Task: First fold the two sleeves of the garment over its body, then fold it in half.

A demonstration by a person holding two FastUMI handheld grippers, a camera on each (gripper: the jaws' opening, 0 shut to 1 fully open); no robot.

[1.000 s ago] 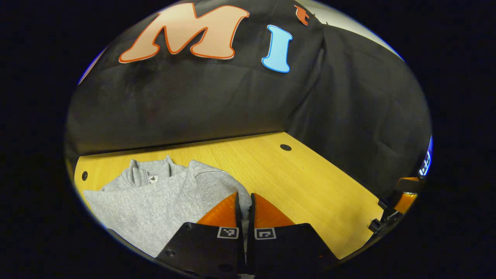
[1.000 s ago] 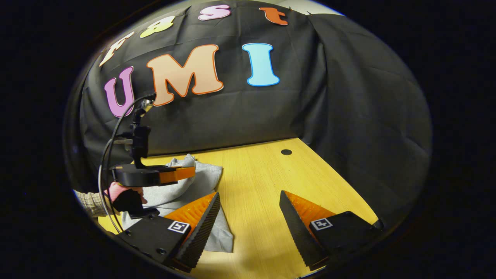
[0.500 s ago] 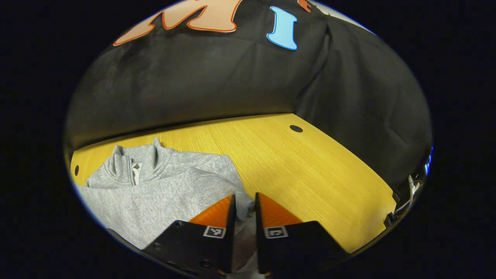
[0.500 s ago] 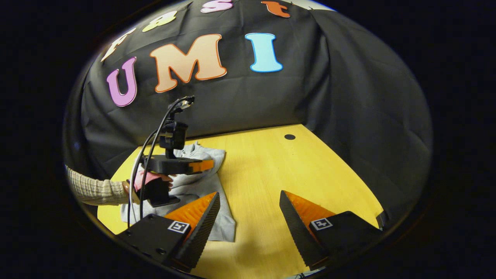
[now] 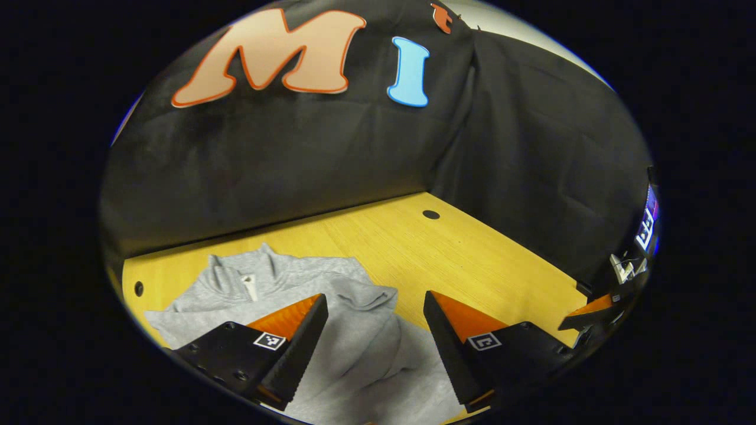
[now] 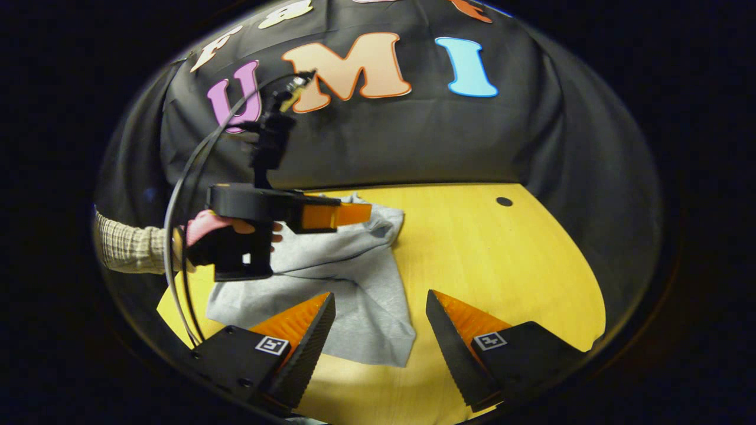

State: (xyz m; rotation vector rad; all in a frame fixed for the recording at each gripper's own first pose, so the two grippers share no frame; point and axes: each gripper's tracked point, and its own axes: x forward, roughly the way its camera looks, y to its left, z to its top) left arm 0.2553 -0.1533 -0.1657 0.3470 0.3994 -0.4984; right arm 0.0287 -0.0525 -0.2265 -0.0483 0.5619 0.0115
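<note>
A grey zip-collar sweatshirt [image 5: 354, 330] lies on the yellow wooden table [image 5: 472, 260], with its collar [image 5: 245, 277] toward the back wall and a sleeve bunched over its body. My left gripper [image 5: 375, 307] hovers over it, open, with nothing between its fingers. In the right gripper view the sweatshirt [image 6: 360, 289] spreads left of centre and the left gripper [image 6: 354, 213], held by a hand, hangs above its upper part. My right gripper [image 6: 381, 304] is open over the garment's near right edge, one finger above cloth, the other above bare table.
Black cloth walls close the table at the back and right. Round holes [image 5: 431, 215] [image 5: 138, 288] pierce the tabletop near the back corners. A person's sleeve [image 6: 127, 251] comes in from the left. Bare table [image 6: 502, 265] lies right of the garment.
My left gripper has opened and let go of the grey cloth, which now lies bunched on the body. The right gripper has moved nearer the garment, staying open.
</note>
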